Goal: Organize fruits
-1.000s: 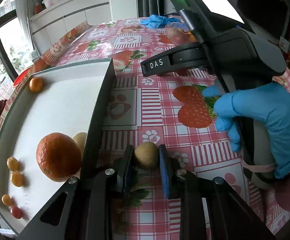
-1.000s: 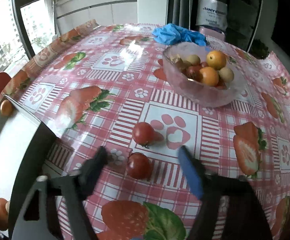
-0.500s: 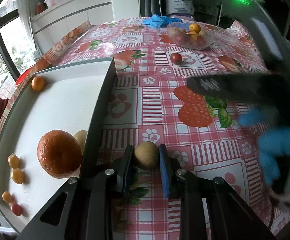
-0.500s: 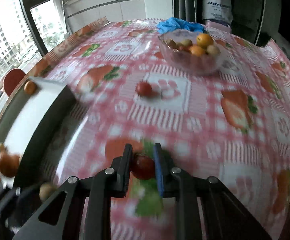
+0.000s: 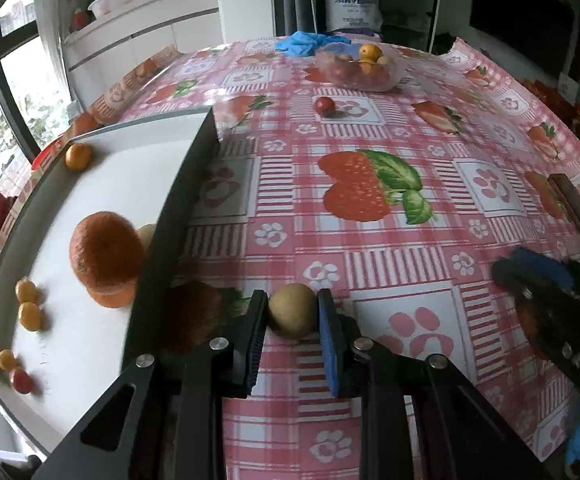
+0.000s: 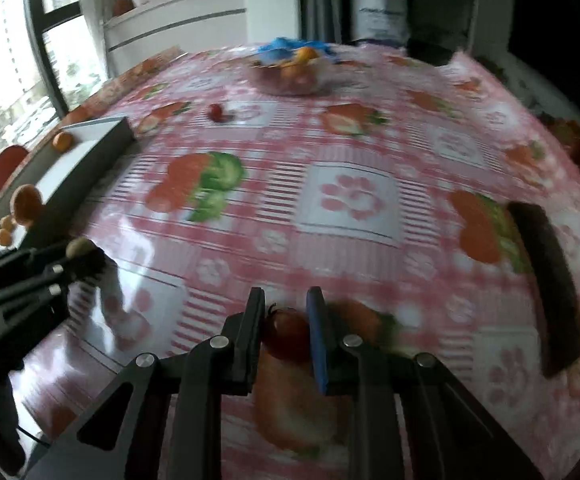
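Observation:
My left gripper [image 5: 293, 316] is shut on a small tan-yellow fruit [image 5: 293, 314] just right of the white tray [image 5: 102, 176]. The tray holds a big orange [image 5: 106, 254], a small orange [image 5: 78, 157] and several tiny yellow and red fruits. My right gripper [image 6: 286, 330] is shut on a red tomato [image 6: 288, 334] above the tablecloth near the front edge. It also shows at the right of the left wrist view [image 5: 530, 276]. A second red tomato [image 5: 325, 105] lies on the cloth before a clear bowl [image 5: 356, 72] of mixed fruit.
The table wears a red-checked strawberry tablecloth [image 5: 370, 200]. A blue cloth [image 5: 310, 42] lies behind the bowl. A dark curved object [image 6: 546, 280] lies at the table's right edge. A white counter [image 5: 142, 32] and windows are at the back left.
My right gripper closed on a tomato near the bowl and drew back with it toward the near right of the table. My left gripper kept hold of the tan fruit by the tray.

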`<state>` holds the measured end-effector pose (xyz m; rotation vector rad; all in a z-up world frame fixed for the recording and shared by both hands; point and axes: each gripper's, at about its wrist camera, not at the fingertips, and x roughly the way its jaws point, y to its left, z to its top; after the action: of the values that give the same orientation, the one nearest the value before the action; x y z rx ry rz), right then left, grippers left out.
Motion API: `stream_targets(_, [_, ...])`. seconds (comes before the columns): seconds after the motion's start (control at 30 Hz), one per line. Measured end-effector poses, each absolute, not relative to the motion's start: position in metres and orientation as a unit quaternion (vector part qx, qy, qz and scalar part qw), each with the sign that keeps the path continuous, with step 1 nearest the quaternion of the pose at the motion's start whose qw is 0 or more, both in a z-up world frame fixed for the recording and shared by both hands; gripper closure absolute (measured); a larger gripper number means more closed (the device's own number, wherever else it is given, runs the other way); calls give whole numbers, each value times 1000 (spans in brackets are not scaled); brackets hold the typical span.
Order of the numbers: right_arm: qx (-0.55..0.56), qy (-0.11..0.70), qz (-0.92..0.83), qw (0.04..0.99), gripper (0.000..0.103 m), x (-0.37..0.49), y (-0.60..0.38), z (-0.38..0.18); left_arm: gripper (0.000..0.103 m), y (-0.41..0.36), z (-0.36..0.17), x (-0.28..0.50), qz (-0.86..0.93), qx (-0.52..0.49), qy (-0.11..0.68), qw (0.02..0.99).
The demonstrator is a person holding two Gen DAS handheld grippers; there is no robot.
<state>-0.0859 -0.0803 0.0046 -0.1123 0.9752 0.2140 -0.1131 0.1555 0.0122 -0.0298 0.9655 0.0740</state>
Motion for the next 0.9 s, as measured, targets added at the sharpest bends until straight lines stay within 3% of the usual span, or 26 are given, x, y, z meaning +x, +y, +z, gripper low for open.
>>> stream_targets(0.07, [-43,465,97,879,78,-88,-90,6,77,152,11,-111,36,-16,457,889])
stream_targets(0.13, [-42,461,100,881,67,-90,-94,7,77,148,11,-108,33,-9,449,893])
stream_targets(0.2, [-55,452,88,886,35,-94,-94,8,67,144,11,-106,33,1,444,895])
stream_targets(0.23, [-60,445,83,890,32,-97,-94,9,29,143,10,-104,37,9,443,896])
stream_targets(0.27, [-62,439,80,892,32,-98,-93,9,1,143,9,-103,45,12,445,894])
stream_targets(0.53, [-39,446,63,892,21,-97,-109,-1,0,144,1,-96,44,0,444,895])
stream_targets(0.7, [-66,454,83,885,1,-95,-97,-8,0,134,2,-81,23,14,442,896])
stream_targets(0.9, [-64,454,86,885,1,-96,-98,-9,0,133,20,-99,72,51,418,904])
